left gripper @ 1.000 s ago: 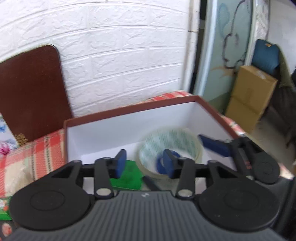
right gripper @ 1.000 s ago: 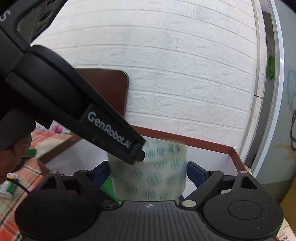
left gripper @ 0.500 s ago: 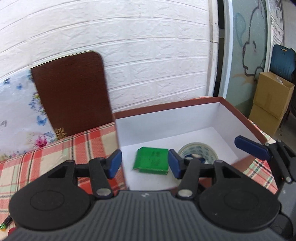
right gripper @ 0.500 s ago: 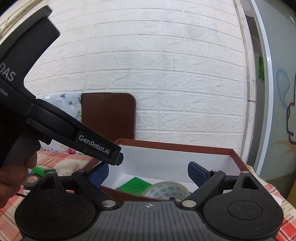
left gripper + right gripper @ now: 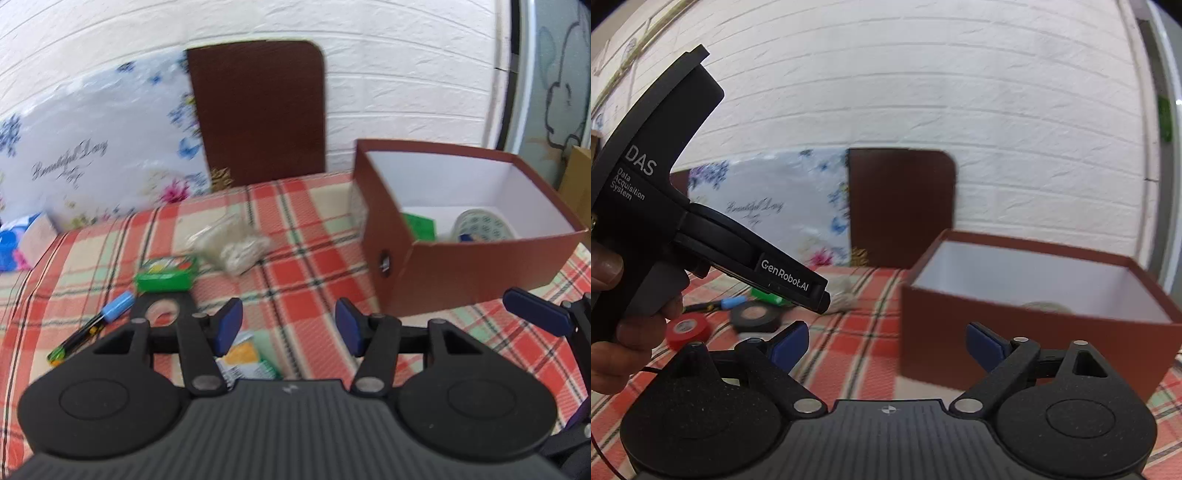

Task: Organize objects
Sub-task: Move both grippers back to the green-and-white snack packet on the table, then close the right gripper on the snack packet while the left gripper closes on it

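A brown box (image 5: 469, 273) with a white inside stands on the plaid cloth at the right; it also shows in the right wrist view (image 5: 1015, 350). In it lie a roll of printed tape (image 5: 482, 229) and a green packet (image 5: 419, 225). My left gripper (image 5: 288, 326) is open and empty, above the cloth left of the box. My right gripper (image 5: 886, 347) is open and empty, in front of the box. On the cloth lie a green box (image 5: 166, 275), a clear bag (image 5: 231, 247), a blue-capped pen (image 5: 92, 326), a black tape roll (image 5: 755, 317) and a red tape roll (image 5: 687, 330).
A brown board (image 5: 258, 110) and a flowered bag (image 5: 96, 162) lean on the white brick wall. A green and yellow packet (image 5: 245, 358) lies under my left gripper. The left gripper's handle (image 5: 665, 221) fills the left of the right wrist view.
Both grippers have pulled back out of the box and swung left. The printed tape roll, held over the box a second ago, now lies inside it. The loose objects on the cloth have come into view.
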{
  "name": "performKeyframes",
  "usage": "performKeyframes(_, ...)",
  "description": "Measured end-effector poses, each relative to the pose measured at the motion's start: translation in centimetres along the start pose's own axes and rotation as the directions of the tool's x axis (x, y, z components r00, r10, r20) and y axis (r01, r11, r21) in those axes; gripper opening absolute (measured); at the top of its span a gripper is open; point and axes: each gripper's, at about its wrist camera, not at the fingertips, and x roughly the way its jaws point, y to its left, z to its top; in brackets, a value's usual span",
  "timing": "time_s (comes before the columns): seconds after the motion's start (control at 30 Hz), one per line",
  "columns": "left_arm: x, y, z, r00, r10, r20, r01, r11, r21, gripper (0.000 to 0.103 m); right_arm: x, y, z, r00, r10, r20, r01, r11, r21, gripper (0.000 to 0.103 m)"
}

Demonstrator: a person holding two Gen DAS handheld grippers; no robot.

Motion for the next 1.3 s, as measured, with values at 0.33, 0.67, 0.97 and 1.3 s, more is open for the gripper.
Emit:
performKeyframes(0.33, 0.9, 6.6, -3.8, 0.994, 0.078, -0.079, -0.087, 0.99, -0.113, 0.058, 1.7, 4.5, -0.5, 0.991, 0.095, -0.099, -0.101, 0.993, -0.058, 0.088)
performKeyframes(0.67, -0.3, 13.8, -7.6, 0.989, 0.085, -0.121, -0.114, 0.959, -0.259, 0.057, 3.5, 7.1, -0.4, 0.972, 0.161, -0.171, -0.181, 0.977, -0.109, 0.079)
performKeyframes(0.97, 0.9, 13.0, -5.6, 0.979, -0.16, -0.122, 0.11, 0.934, -0.341, 0.054, 10.5, 9.0, -0.6, 0.943, 0.163, -0.29, -0.208, 0.97, -0.129, 0.077)
performKeyframes(1.3, 4.4, 9.4, -4.6, 0.901, -0.412, -0.138, 0.303, 0.823, -0.48, 0.043, 6.9, 8.3, -0.9, 0.966, 0.151, -0.209, -0.182, 0.974, -0.138, 0.045)
